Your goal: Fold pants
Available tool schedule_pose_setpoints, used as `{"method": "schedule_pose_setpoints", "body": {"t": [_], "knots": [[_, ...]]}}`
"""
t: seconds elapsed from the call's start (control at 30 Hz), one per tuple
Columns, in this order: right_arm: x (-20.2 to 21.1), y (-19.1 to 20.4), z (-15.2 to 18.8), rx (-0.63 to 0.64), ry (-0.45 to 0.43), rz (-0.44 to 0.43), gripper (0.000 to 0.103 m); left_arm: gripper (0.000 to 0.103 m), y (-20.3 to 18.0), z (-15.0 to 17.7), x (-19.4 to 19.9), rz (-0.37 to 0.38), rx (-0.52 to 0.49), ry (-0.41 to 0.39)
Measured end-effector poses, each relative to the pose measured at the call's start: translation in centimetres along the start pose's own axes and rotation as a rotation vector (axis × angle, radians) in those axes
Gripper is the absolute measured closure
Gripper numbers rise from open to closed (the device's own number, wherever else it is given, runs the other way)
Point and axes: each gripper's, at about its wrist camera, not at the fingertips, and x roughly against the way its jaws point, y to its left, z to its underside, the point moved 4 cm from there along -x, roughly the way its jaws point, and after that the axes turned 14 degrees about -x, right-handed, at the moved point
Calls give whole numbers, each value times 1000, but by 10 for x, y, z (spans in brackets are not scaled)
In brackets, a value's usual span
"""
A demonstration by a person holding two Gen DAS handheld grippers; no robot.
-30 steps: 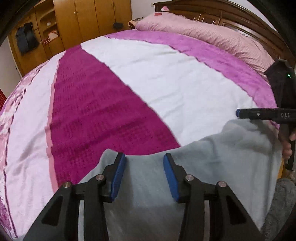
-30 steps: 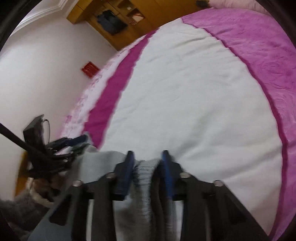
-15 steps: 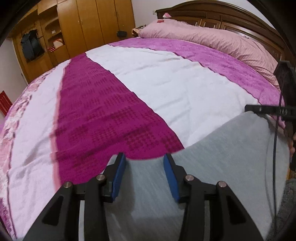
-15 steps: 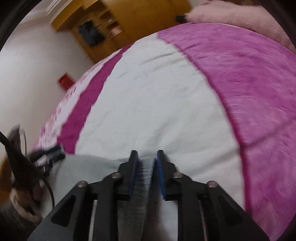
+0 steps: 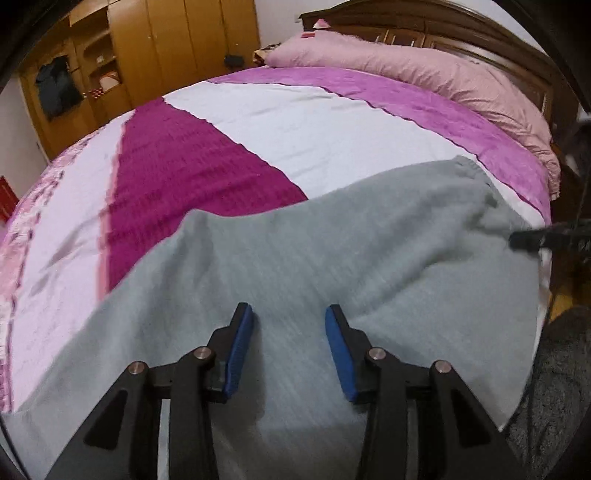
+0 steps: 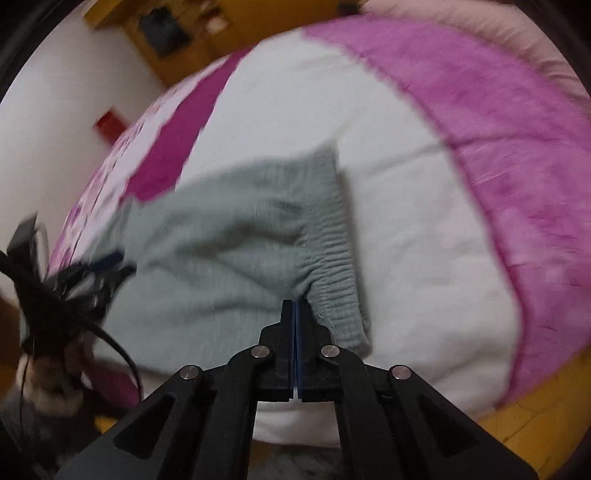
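Grey pants (image 5: 332, 266) lie spread across the near edge of the bed. My left gripper (image 5: 289, 314) is open, its blue pads above the grey cloth with nothing between them. In the right wrist view the pants (image 6: 229, 258) show their ribbed waistband (image 6: 332, 258) at the right. My right gripper (image 6: 295, 306) has its jaws pressed together at the cloth just left of the waistband; whether any cloth is pinched between them is hard to tell. The right gripper also shows in the left wrist view (image 5: 517, 240) at the far right, blurred. The left gripper also shows in the right wrist view (image 6: 107, 266).
The bed cover has white (image 5: 314, 122), magenta (image 5: 177, 173) and purple (image 5: 443, 110) stripes. A pink pillow (image 5: 406, 66) lies against the dark wooden headboard (image 5: 443, 22). Wooden wardrobes (image 5: 166, 48) stand behind the bed. A yellow floor (image 6: 535, 417) lies beside the bed.
The pants have been thrown forward and now lie spread over the bed. My right gripper's jaws have closed fully. My left gripper stays open above the cloth.
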Motion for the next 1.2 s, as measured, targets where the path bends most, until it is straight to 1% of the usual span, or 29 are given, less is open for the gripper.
{"method": "schedule_pose_setpoints", "body": {"t": [0.03,0.13,0.17,0.27,0.33,0.4,0.47,0.5,0.53,0.57,0.6,0.67,0.7,0.73,0.77,0.8,0.83,0.87,0.93,1.0,1.07,1.2], "knots": [[10,7,1,13,-42,13,103,59,0,-1,7,-2,-2,0],[36,32,13,65,-99,-65,103,59,1,3,33,26,-15,-22],[43,39,17,87,-115,-63,103,59,4,7,45,24,-18,-26],[58,81,36,195,-150,-62,103,59,19,21,70,30,6,-32],[65,112,49,281,-163,-98,103,59,34,33,85,36,28,-33],[63,144,61,356,-185,-134,99,58,52,46,102,15,52,-33],[59,187,80,436,-205,-174,98,57,74,62,117,-21,92,-32],[56,199,88,457,-200,-191,98,56,90,77,128,-45,127,-27],[50,221,99,487,-177,-228,98,55,100,86,133,-53,148,-24],[42,242,110,508,-142,-269,96,55,113,100,140,-63,180,-17],[36,255,119,514,-105,-304,92,55,128,119,150,-71,231,-5],[13,302,145,538,37,-424,91,55,156,158,163,-55,336,8],[6,318,154,561,59,-448,91,55,167,174,166,-55,375,17],[-4,341,168,615,69,-460,91,55,177,191,168,-66,411,31],[-14,364,183,686,61,-452,91,55,189,208,169,-85,446,50],[-18,377,196,734,54,-444,91,55,202,230,169,-107,488,77],[-30,396,215,810,47,-421,91,55,211,244,168,-109,522,96],[-35,403,225,848,43,-407,91,55,217,257,167,-95,558,106],[-47,419,251,941,45,-394,91,55,230,287,164,-9,650,109],[-51,422,263,975,46,-386,91,56,235,306,162,81,709,85],[-54,425,266,970,62,-399,91,56,235,316,164,135,726,48],[-56,433,265,938,56,-409,91,57,236,324,173,198,750,12]]}}
